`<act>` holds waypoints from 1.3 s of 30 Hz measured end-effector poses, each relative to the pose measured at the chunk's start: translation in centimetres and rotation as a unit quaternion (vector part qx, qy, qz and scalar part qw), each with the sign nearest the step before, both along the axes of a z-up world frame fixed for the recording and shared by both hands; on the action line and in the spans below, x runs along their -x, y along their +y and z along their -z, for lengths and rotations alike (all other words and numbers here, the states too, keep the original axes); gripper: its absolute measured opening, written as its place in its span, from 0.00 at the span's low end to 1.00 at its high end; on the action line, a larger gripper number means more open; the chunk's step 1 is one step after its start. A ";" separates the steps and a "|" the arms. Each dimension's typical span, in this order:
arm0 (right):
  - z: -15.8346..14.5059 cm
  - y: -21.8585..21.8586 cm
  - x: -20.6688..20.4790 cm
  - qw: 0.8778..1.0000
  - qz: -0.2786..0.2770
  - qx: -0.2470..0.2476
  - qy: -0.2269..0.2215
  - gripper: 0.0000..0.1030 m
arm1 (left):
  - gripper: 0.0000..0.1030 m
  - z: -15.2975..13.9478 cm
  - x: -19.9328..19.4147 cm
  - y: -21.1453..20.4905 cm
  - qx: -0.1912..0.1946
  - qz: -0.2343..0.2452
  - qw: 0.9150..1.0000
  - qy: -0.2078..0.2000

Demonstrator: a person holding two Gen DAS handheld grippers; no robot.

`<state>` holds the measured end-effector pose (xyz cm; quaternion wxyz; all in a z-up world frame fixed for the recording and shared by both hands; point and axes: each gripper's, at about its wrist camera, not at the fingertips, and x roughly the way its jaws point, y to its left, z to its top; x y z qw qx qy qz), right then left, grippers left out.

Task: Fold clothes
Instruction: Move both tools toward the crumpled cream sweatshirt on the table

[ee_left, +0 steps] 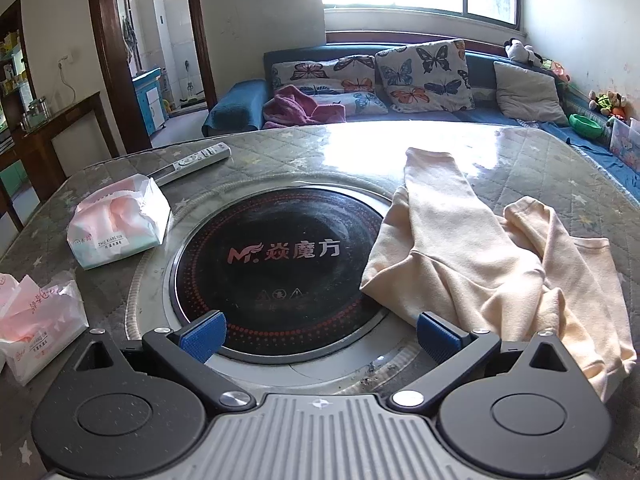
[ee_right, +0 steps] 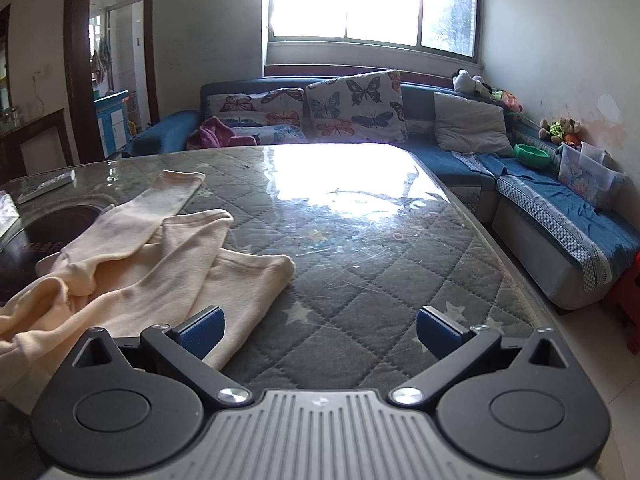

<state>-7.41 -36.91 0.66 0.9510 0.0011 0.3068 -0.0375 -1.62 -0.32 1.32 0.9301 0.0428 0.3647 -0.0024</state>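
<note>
A cream long-sleeved garment (ee_left: 480, 256) lies crumpled on the quilted table (ee_left: 280, 152), partly over the right rim of the round black cooktop (ee_left: 276, 268). In the right wrist view the same garment (ee_right: 152, 264) spreads across the left half, one sleeve reaching toward the far side. My left gripper (ee_left: 318, 334) is open above the cooktop's near edge, its right pad close to the cloth's near edge. My right gripper (ee_right: 320, 330) is open over the table (ee_right: 360, 240), its left pad over the garment's near right corner. Neither holds anything.
Two tissue packs (ee_left: 120, 220) (ee_left: 38, 316) and a remote control (ee_left: 192, 162) lie on the table's left side. A blue sofa (ee_right: 540, 200) with butterfly cushions (ee_right: 352, 108) wraps the far and right sides. A doorway (ee_left: 156, 52) opens at far left.
</note>
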 end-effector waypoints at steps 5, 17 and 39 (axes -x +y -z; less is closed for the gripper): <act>-0.7 1.3 1.7 1.000 -0.016 0.010 -0.006 1.00 | 1.00 -0.2 0.8 -0.5 0.004 0.007 1.000 -0.003; -1.4 4.4 5.1 0.998 -0.064 0.023 0.003 1.00 | 1.00 -0.3 2.8 -1.6 0.006 0.027 1.000 -0.001; -1.0 7.8 7.4 0.993 -0.116 0.026 0.022 1.00 | 1.00 0.2 5.4 -3.7 0.001 0.052 0.999 0.010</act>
